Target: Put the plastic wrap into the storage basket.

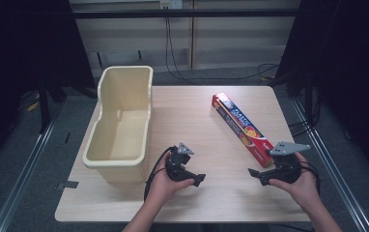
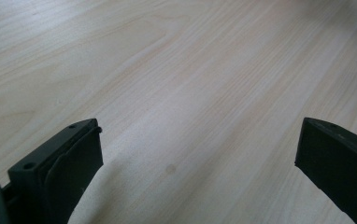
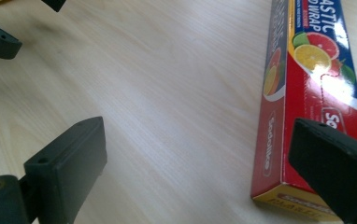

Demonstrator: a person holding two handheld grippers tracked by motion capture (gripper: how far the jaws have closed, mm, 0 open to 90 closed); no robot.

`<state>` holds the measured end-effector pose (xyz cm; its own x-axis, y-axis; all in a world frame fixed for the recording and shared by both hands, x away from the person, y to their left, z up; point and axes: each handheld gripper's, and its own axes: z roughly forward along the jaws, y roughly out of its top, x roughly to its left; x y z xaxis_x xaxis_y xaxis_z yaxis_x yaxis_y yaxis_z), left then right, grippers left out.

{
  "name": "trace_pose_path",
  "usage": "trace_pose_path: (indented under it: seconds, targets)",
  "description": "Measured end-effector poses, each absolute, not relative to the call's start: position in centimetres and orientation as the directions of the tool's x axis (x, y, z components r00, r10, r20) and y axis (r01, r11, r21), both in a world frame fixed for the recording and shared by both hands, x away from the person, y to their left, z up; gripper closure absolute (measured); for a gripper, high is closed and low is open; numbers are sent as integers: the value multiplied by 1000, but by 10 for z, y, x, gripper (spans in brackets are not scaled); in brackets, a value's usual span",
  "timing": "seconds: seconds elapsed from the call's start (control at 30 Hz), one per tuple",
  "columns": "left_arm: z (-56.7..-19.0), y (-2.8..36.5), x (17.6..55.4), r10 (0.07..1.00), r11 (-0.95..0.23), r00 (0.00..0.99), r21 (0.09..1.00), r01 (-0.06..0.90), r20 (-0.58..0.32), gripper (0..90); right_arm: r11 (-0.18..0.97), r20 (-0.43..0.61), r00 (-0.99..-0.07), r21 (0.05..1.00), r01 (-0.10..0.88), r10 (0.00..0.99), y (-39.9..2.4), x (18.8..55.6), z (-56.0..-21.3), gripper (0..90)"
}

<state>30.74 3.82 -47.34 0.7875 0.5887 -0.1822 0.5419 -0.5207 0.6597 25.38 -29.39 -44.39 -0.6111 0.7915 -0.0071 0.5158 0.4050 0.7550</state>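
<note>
Two hand-held black two-jaw tools low over a pale wooden surface [image 1: 192,111], one in each hand of a person reaching in from the near edge.

Left tool [image 1: 198,180]: released, jaws spread wide, nothing between them. In the left gripper view [image 2: 200,172], bare wood grain between the two black jaws. Held just beside the near right corner of a tall cream plastic bin [image 1: 120,123], not touching it. Bin standing upright along the left side of the surface, open at the top, its far wall higher than its near wall.

Right tool [image 1: 256,175]: also released, jaws wide apart, gripping nothing. In the right gripper view [image 3: 195,172], one jaw over bare wood, the other in front of the near end of a long red cardboard box of plastic wrap with citrus fruit printed on it [image 3: 307,93]. No visible contact between jaw and box.

Box of wrap [image 1: 242,128] lying flat on the right half of the surface, set on a diagonal, far end toward the middle, near end toward the right hand [image 1: 296,181]. Near end just beside the right tool, under the grey three-cornered plate on top of it. Box well apart from the bin.

Tools pointing toward each other across the near middle of the surface, apart. Left tool's jaw tips also at the top left of the right gripper view.
</note>
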Motion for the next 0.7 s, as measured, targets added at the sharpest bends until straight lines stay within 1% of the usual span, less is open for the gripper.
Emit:
trace_pose_path:
  seconds: [0.2, 0.33, 0.37, 0.47, 0.53, 0.57, 0.6, 0.7]
  targets:
    - [-472, 34, 307, 570, -528, 800, 662, 532, -188, 2, 399, -23, -583, 752, 525, 812, -289, 260, -440, 50]
    - [-471, 34, 308, 555, -537, 810, 661, 524, -191, 0, 385, -6, -574, 747, 542, 819, -283, 263, -439, 50]
    - [-470, 34, 309, 556, -524, 804, 662, 535, -210, 0, 389, -7, -574, 743, 545, 819, -279, 266, -438, 52]
    - [-468, 36, 311, 553, -534, 808, 658, 531, -203, 0, 385, 0, -573, 740, 551, 820, -275, 272, -437, 55]
    - [-468, 36, 311, 564, -519, 800, 666, 536, -205, 0, 380, -7, -549, 728, 570, 836, -270, 283, -435, 54]
    - [-468, 36, 311, 568, -511, 796, 668, 541, -210, 0, 380, -7, -549, 728, 570, 836, -270, 283, -435, 54]
    - [-467, 37, 311, 561, -520, 799, 660, 542, -214, 0, 369, 2, -534, 722, 585, 845, -269, 294, -433, 56]
    - [-467, 36, 312, 557, -528, 804, 658, 537, -209, 3, 360, 4, -521, 719, 595, 853, -268, 305, -430, 55]
